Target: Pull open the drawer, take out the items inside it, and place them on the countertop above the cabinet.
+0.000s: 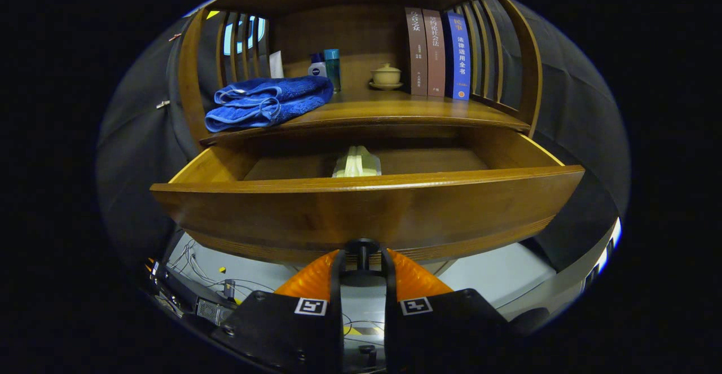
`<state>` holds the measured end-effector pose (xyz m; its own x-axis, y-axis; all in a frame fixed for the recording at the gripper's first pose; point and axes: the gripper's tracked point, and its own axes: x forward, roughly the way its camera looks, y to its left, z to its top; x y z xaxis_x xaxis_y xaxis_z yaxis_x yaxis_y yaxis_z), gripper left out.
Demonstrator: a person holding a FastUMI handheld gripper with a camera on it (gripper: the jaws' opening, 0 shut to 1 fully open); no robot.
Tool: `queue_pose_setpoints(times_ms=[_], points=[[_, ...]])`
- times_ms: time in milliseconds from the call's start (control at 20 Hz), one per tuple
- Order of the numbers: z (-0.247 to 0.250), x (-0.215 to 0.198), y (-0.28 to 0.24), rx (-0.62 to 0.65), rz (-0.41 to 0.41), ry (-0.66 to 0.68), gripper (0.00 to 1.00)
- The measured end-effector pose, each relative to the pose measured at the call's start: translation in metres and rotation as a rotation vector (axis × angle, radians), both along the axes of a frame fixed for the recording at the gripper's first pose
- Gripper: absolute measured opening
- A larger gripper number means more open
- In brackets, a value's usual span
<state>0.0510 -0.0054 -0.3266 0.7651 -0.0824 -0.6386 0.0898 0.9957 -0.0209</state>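
Wooden drawer (pixel 366 210) stands pulled open right ahead of your gripper (pixel 362 255), its front panel spanning wide to both sides of the fingers. Your fingers sit close together around the dark knob (pixel 362 248) on the drawer front, one on each side; whether both press on it, you cannot tell. Beyond the front panel, inside the drawer, a pale cream item (pixel 357 163) lies straight ahead. Higher up, on the countertop (pixel 395 110), a folded blue towel (pixel 268 101) rests to the left, with bottles (pixel 326 67), a small lidded cup (pixel 386 75) and books (pixel 439 53) farther back.
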Motion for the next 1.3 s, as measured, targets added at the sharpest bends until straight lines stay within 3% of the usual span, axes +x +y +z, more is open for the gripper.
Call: queue_pose_setpoints(times_ms=[600,1000,1150,1300], points=[[0.004,-0.062,0.004,0.013,-0.017,0.048,0.33],[-0.007,-0.077,0.006,-0.002,-0.009,0.082,0.33],[0.001,-0.077,0.006,-0.015,0.004,0.062,0.47],[0.008,-0.081,0.006,0.008,-0.009,0.065,0.87]])
